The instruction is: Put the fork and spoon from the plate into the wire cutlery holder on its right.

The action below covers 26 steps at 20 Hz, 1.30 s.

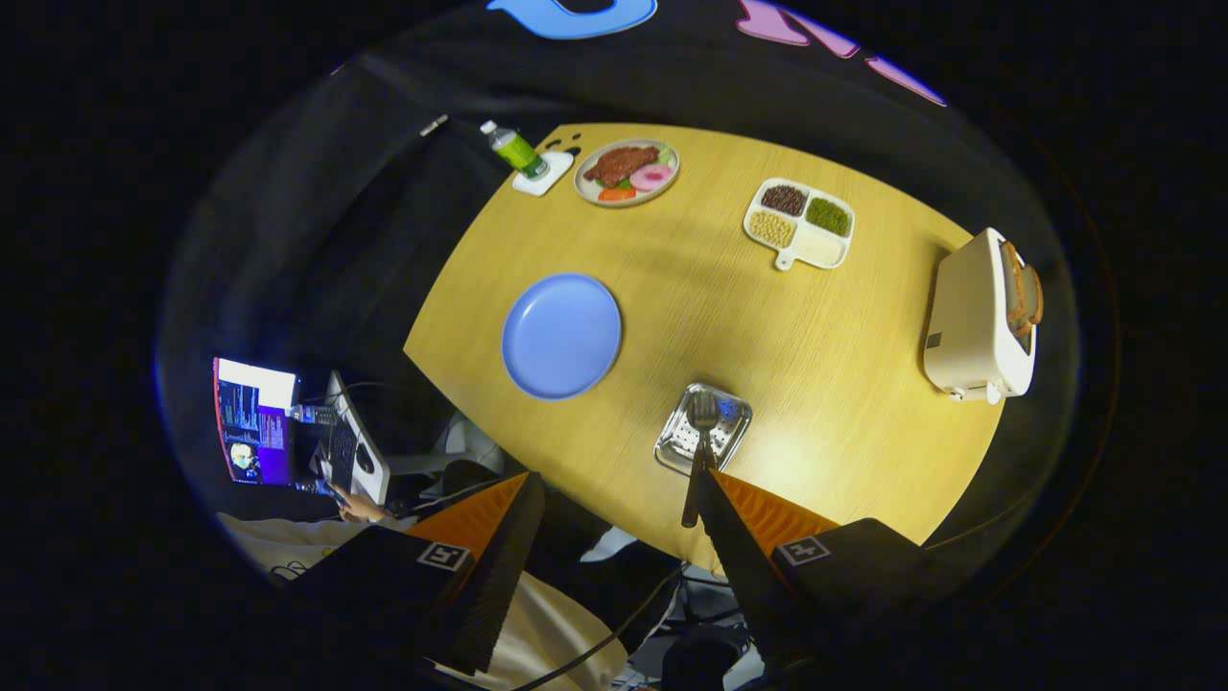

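Fork stands in the wire holder just ahead of the jaws, its handle running back alongside the right one, touching or nearly so. The jaws are spread wide, pinching nothing. Beyond the left jaw lies a bare blue plate on the wooden tabletop. Farther off sit a plate of food, a divided tray, a bottle and a toaster.

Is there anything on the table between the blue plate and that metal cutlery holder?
No. In the gripper view, only bare wooden table separates the blue plate from the cutlery holder. The hand-held gripper is open.
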Tool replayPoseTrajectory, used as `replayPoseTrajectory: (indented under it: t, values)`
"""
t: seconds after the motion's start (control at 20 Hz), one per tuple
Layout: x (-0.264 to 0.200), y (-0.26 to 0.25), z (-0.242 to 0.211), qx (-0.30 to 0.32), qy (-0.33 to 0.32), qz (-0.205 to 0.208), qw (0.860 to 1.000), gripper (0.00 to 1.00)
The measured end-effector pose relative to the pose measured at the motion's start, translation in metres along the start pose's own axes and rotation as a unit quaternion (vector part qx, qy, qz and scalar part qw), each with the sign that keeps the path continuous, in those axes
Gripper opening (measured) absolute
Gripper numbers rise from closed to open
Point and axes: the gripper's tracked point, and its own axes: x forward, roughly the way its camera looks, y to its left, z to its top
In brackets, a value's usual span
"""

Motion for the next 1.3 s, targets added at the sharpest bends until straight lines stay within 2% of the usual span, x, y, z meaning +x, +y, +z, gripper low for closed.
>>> replayPoseTrajectory:
  t: [0.2,0.4,0.75,1.05,1.2,1.3]
  values:
    - [-0.027,0.011,0.016,0.024,-0.106,-0.021,0.994,0.99]
    - [-0.049,0.017,0.035,0.015,-0.209,-0.073,0.975,0.99]
    - [-0.067,0.059,0.04,-0.025,-0.302,-0.139,0.943,0.99]
    - [-0.109,0.088,0.064,-0.037,-0.43,-0.172,0.885,0.99]
    - [-0.134,0.079,0.068,-0.058,-0.475,-0.22,0.85,1.0]
    - [-0.15,0.084,0.07,-0.053,-0.517,-0.229,0.824,0.97]
